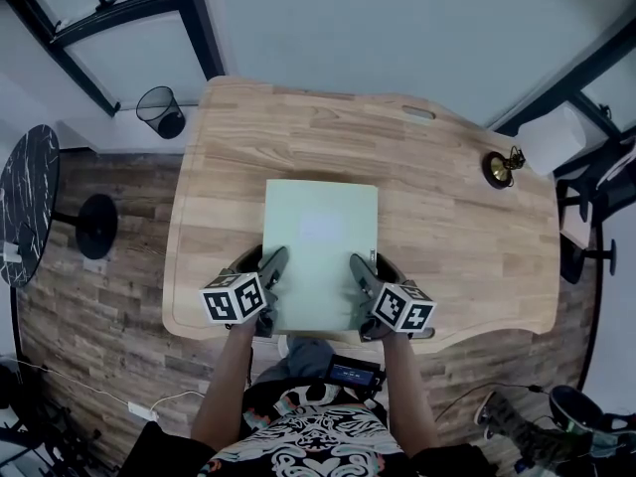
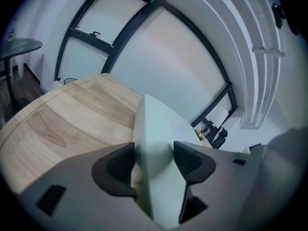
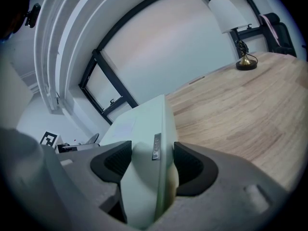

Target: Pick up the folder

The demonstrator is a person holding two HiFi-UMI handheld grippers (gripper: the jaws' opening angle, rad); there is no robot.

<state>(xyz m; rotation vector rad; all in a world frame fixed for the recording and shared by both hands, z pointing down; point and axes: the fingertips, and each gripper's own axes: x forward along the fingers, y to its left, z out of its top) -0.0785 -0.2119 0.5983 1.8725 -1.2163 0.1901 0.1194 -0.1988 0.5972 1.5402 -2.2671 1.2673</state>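
A pale green folder (image 1: 319, 251) is over the near middle of the wooden table (image 1: 457, 237), held flat between both grippers. My left gripper (image 1: 270, 288) is shut on the folder's near left edge; in the left gripper view the folder (image 2: 154, 143) runs edge-on between the dark pads (image 2: 120, 165). My right gripper (image 1: 360, 288) is shut on the near right edge, and in the right gripper view the folder (image 3: 144, 143) with a small spine label sits between its jaws. Whether the folder touches the table cannot be told.
A small brass desk lamp (image 1: 500, 167) stands at the table's far right, also seen in the right gripper view as a lamp (image 3: 246, 59). A black wire bin (image 1: 161, 111) is on the floor beyond the far left corner. A dark round side table (image 1: 25, 202) is at the left.
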